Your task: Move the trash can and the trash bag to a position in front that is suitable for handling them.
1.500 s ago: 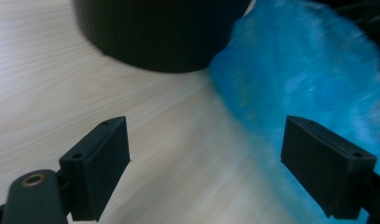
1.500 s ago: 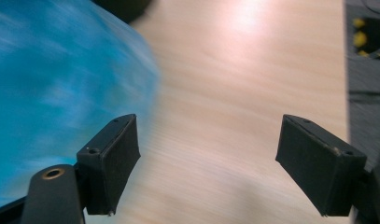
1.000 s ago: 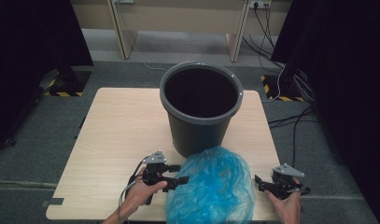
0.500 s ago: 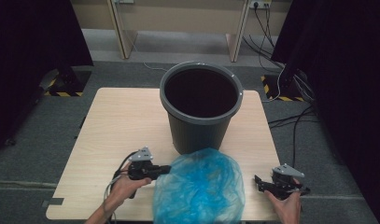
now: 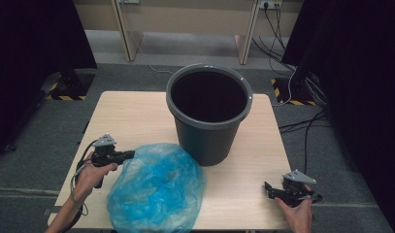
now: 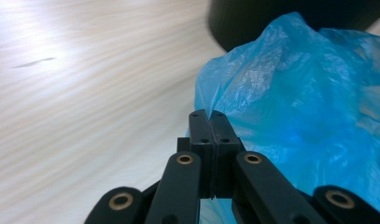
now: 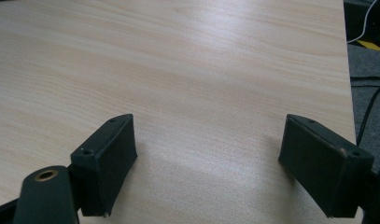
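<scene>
Left gripper (image 6: pixel 209 116): jaws together, pinching the edge of the blue bag (image 6: pixel 299 116); seen too in the high view (image 5: pixel 129 154).
Right gripper (image 7: pixel 208 154): jaws wide apart, nothing between them, over bare table (image 7: pixel 201 60) at the near right corner.
Bag: crumpled on the table's near edge, in front of the bin (image 5: pixel 208 114), left of centre.
Risks, as judged: the thin film may slip from the narrow pinch or tear under pull; a one-sided hold could let the bag slide off the near edge.
Writing: none legible.
</scene>
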A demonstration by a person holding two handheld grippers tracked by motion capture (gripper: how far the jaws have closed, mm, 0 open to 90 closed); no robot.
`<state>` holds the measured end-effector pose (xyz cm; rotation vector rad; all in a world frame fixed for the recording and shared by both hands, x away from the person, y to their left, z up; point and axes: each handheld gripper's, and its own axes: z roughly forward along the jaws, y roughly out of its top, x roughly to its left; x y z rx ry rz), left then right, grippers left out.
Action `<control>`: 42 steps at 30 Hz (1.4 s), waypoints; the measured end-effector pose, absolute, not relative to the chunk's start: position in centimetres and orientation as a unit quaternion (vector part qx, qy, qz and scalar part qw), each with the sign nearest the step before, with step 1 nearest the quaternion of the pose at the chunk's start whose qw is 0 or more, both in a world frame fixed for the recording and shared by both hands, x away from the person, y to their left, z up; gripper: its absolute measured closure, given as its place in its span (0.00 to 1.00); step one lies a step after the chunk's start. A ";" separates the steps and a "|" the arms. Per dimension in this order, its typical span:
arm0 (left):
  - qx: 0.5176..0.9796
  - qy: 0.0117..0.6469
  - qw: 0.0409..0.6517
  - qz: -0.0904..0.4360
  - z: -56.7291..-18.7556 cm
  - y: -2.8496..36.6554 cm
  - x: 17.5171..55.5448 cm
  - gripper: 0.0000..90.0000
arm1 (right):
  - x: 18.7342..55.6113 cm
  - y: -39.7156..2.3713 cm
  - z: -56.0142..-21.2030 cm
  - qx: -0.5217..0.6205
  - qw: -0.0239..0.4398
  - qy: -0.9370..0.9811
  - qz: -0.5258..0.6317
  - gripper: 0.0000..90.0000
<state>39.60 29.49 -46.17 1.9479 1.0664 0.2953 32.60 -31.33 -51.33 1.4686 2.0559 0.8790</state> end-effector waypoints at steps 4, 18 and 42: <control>0.770 0.450 0.434 0.127 -46.4 31.1 40.8 1.00 | 32.6 -31.3 -51.3 0.534 0.231 0.748 0.320 0.21; 0.701 0.532 0.427 0.207 -44.5 37.0 45.4 0.99 | 32.6 -31.3 -51.3 0.535 0.230 0.747 0.320 0.21; 0.751 0.507 0.396 0.148 -46.4 30.7 36.8 0.22 | 32.6 -31.3 -51.3 0.533 0.231 0.748 0.320 0.21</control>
